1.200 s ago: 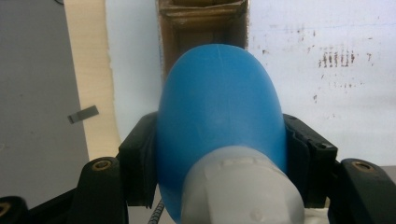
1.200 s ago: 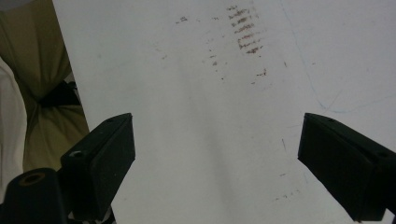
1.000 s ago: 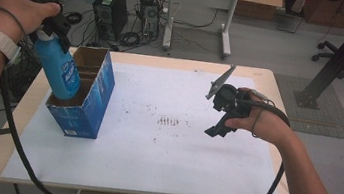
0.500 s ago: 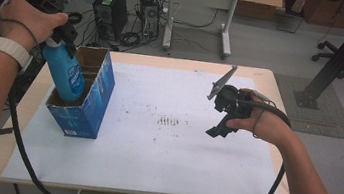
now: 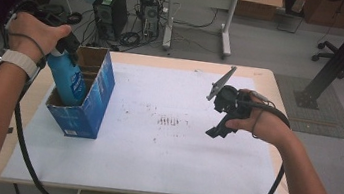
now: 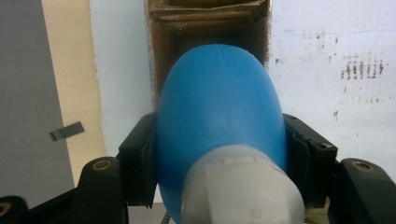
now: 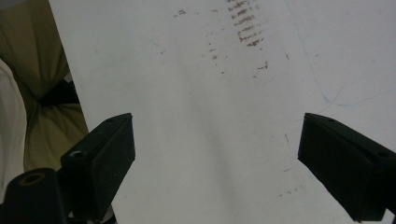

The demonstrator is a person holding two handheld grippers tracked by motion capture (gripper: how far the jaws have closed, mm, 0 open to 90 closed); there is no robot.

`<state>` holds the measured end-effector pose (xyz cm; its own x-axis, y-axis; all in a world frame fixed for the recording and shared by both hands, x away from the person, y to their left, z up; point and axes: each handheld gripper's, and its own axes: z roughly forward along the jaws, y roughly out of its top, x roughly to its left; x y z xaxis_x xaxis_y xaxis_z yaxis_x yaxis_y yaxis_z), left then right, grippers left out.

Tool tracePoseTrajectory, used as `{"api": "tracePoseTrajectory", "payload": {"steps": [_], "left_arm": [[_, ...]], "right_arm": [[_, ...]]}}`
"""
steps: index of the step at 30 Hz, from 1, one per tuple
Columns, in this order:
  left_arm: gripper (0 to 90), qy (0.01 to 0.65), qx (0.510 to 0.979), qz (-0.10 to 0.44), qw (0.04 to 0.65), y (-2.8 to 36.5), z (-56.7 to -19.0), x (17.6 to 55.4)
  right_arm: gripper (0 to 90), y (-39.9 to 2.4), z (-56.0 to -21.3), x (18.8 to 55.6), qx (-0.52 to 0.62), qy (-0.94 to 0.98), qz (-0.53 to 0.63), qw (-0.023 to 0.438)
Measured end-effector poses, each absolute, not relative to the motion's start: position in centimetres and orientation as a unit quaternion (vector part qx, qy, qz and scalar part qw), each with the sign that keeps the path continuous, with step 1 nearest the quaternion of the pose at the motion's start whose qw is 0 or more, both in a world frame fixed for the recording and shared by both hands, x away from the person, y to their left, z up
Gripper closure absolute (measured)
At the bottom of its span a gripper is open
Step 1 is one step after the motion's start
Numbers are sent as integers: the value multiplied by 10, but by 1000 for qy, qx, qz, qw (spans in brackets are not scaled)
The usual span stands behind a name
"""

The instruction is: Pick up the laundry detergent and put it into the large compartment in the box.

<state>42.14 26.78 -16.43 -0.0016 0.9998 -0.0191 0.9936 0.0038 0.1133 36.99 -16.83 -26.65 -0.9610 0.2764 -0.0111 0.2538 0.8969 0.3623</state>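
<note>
Your left gripper (image 6: 219,154) has its black fingers (image 6: 137,163) clamped on the shoulders of a blue plastic bottle with a white ribbed cap (image 6: 219,130); a pad presses on each side of the blue body just above the cap. Beyond those fingers, the bottle's rounded base points into an open compartment of the blue cardboard box with a brown inside (image 6: 210,18). From the high view, your left hand (image 5: 34,33) holds the bottle (image 5: 69,76) tilted, its lower part already inside the box (image 5: 85,111), the upper part and the fingers above the rim. Whether the base touches the bottom of the box cannot be told.

Your right gripper (image 7: 217,154) has its fingers (image 7: 109,158) spread wide with nothing between them. Past them lies the white paper sheet covering the worktop (image 7: 210,116), with a patch of brown smudges (image 7: 245,23) ahead of the fingertips. In the high view your right hand (image 5: 252,120) carries that gripper (image 5: 223,111) above the sheet (image 5: 161,166), well apart from the box.
</note>
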Motion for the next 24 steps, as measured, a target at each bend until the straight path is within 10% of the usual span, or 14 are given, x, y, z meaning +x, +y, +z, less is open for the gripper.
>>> {"api": "tracePoseTrajectory", "payload": {"steps": [24], "left_arm": [[377, 698, 715, 33, 35, 265, -208, 430]], "right_arm": [[110, -171, -270, 370, 140, 973, 181, 29]]}}
